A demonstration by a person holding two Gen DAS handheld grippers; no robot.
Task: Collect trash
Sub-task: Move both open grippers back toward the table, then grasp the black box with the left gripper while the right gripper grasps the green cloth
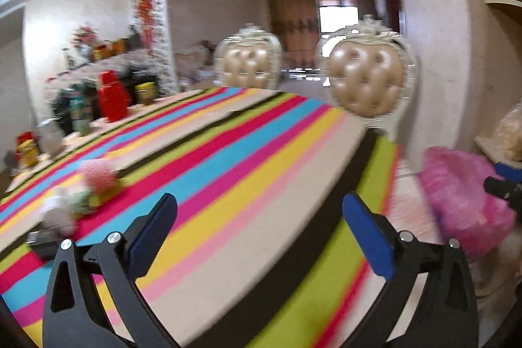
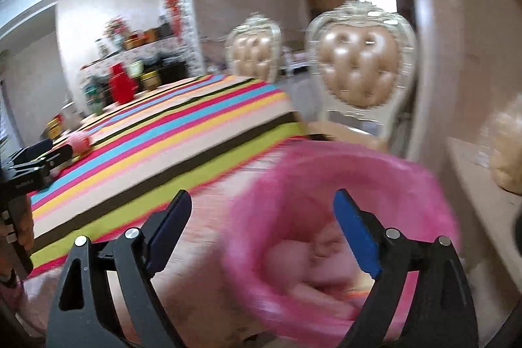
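Observation:
In the left wrist view my left gripper stands open over the striped tablecloth, with nothing between its fingers. Crumpled trash lies on the cloth at the left: a pink and white wad and pale and green scraps. Off the table's right edge stands a pink bag-lined bin. In the right wrist view my right gripper is open just above the bin, and crumpled paper lies inside it. The left gripper shows at that view's left edge.
Two tufted gold chairs stand at the table's far side. A red box and jars line the table's far left edge. A wall and a low ledge with a bag are at the right.

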